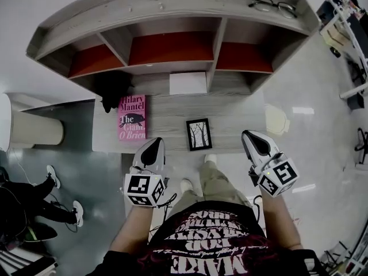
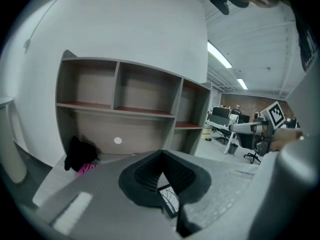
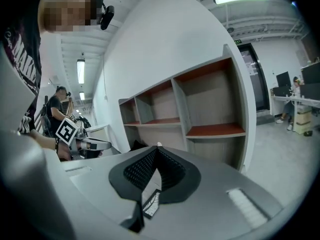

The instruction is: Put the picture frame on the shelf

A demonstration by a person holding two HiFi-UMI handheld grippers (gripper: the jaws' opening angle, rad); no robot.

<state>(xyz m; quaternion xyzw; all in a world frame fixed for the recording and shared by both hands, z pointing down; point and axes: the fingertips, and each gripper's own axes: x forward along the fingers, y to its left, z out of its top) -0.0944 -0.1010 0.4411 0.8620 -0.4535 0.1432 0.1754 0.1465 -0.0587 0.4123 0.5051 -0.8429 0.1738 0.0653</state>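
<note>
**Inspector A:** Left gripper point(image 1: 153, 144), finger state?

**Inspector B:** In the left gripper view its dark ribbed pads point(image 2: 145, 176) meet at the tips, with only a narrow wedge of daylight lower down. Nothing is gripped and nothing is touched. It hangs just off the front edge of the desk point(image 1: 167, 119).

**Inspector A:** Right gripper point(image 1: 253, 140)?

**Inspector B:** Same finding. The pads point(image 3: 137, 171) are pressed together at the tips, with nothing between them. It is clear of every object and also sits at the desk's front edge.

**Inspector A:** Location of the picture frame point(image 1: 199, 134)?

**Inspector B:** It lies flat on the desk near the front edge, between the two grippers and just ahead of them, apart from both. Each gripper view shows it through the wedge below the closed tips point(image 2: 169, 198) point(image 3: 151, 204).

**Inspector A:** Appearance?

**Inspector B:** A thin black rectangular border in portrait format, slightly skewed to the desk edge. It holds a pale print of bare black trees.

**Inspector A:** Surroundings?

**Inspector B:** The shelf point(image 1: 218, 45) stands at the back of the desk, with grey walls and red-orange boards. A pink book point(image 1: 131, 117) lies to the frame's left, with a black object point(image 1: 112, 88) behind it. A white box point(image 1: 188, 83) sits under the middle bay, and glasses point(image 1: 273, 4) rest on top.
</note>
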